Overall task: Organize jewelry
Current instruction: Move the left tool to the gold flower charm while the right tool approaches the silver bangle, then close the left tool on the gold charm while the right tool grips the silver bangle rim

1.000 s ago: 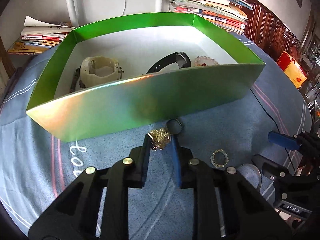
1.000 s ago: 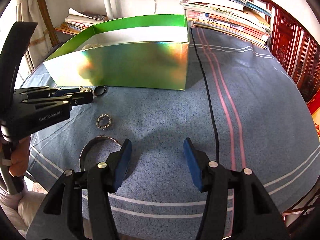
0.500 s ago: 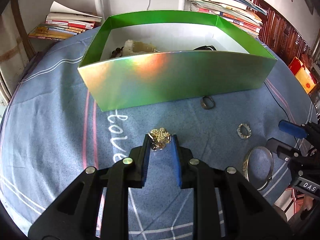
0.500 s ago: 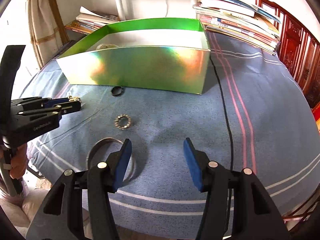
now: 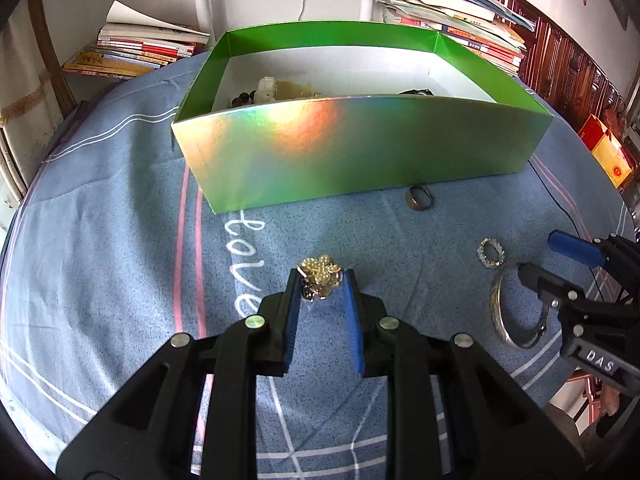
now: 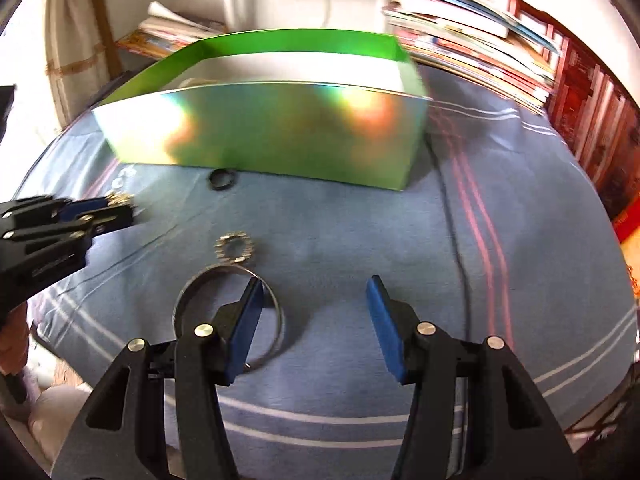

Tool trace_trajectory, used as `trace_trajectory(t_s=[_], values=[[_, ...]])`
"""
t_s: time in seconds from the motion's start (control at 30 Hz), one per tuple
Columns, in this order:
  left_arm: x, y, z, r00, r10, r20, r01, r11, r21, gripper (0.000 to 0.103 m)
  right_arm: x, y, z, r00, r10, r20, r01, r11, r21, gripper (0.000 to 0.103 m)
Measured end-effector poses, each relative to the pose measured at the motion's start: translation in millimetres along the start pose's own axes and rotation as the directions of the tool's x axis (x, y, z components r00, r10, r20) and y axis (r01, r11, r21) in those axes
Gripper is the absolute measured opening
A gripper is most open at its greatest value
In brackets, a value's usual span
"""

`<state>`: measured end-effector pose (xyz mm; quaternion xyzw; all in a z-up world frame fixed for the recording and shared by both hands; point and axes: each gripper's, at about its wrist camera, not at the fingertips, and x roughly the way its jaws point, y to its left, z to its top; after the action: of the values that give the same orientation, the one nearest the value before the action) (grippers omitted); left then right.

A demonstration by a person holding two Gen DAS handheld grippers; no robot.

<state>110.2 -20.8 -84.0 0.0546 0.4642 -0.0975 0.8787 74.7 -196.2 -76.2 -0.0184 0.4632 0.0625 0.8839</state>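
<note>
Left tongs (image 5: 321, 289) clamped on a gold brooch (image 5: 320, 281), pinched only at the pad tips, held above the blue cloth of the surface (image 5: 120, 260). Right tongs (image 6: 316, 320) stand apart, nothing between the pads, low over the cloth with the left pad over a bangle (image 6: 200, 292).

Risks, as I judge them:
- Grip is shallow; the brooch sits at the very tips. A jolt or tilt could let it slip and fall back on the cloth.
- The box (image 5: 360, 152) lies at 12 o'clock from the brooch, its near wall tall. A carry too low would knock the wall, shove the box or dislodge the piece.
- A drop from too high could scatter or tangle it with the pieces already inside.
- Right tongs hang at 3 o'clock of the left; crossing paths would mean a collision.

Brooch: small gold cluster, flower-like, beaded, glinting; clasp details too small to tell.

Not yet boxed: dark ring (image 5: 419, 197) against the box wall, at 1 o'clock from the brooch; toothed ring (image 5: 491, 253) at 3 o'clock; bangle just beyond it.
</note>
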Motion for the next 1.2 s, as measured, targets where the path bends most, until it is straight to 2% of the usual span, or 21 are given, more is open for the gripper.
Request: trace_trajectory(t_s=[0.13, 0.23, 0.27, 0.4, 0.5, 0.6, 0.63, 0.7, 0.8, 0.97, 1.2], values=[[0, 0, 0, 1.0, 0.0, 0.0, 0.0, 1.0, -0.001, 0.022, -2, -18, -1, 0.998, -0.056, -0.009, 0.056, 0.998, 0.038, 0.057], [-1, 0, -1, 1.0, 0.006, 0.0, -0.006, 1.0, -0.003, 0.024, -6, -14, -6, 0.998, -0.062, -0.016, 0.062, 0.998, 0.002, 0.057], [-1, 0, -1, 1.0, 0.009, -0.001, -0.009, 1.0, -0.003, 0.025, -7, -10, -8, 0.998, -0.054, -0.018, 0.053, 0.998, -0.018, 0.057], [-1, -1, -1, 1.0, 0.013, -0.002, -0.013, 1.0, -0.004, 0.027, -9, 6, -13, 0.997, 0.065, -0.038, -0.068, 0.994, -0.088, 0.057], [-1, -1, -1, 1.0, 0.016, -0.002, -0.016, 1.0, -0.005, 0.03, -4, 15, -7, 0.997, 0.072, -0.025, -0.074, 0.992, -0.098, 0.057], [-1, 1, -1, 1.0, 0.024, 0.002, -0.024, 1.0, -0.009, 0.038, 3, 15, 1, 0.999, 0.054, -0.002, -0.054, 0.996, -0.073, 0.057], [-1, 1, 0, 1.0, 0.022, 0.002, -0.022, 1.0, -0.011, 0.038, 5, 12, 3, 0.999, 0.045, 0.005, -0.044, 0.998, -0.051, 0.056], [0, 1, 0, 1.0, 0.023, 0.004, -0.023, 1.0, -0.012, 0.039, 5, 10, 4, 1.0, 0.023, 0.021, -0.023, 0.999, -0.027, 0.036], [0, 1, 1, 0.999, 0.032, 0.008, -0.032, 0.999, -0.015, 0.041, 5, 6, 6, 0.999, 0.001, 0.034, -0.001, 1.0, 0.0, 0.023], [1, -2, 0, 0.999, 0.052, 0.015, -0.052, 0.999, -0.017, 0.043, 5, -14, 6, 0.995, -0.089, 0.048, 0.084, 0.992, 0.097, 0.023], [1, -3, 1, 0.997, 0.074, 0.021, -0.073, 0.997, -0.021, 0.048, 3, -18, 4, 0.993, -0.109, 0.05, 0.103, 0.989, 0.106, 0.024]])
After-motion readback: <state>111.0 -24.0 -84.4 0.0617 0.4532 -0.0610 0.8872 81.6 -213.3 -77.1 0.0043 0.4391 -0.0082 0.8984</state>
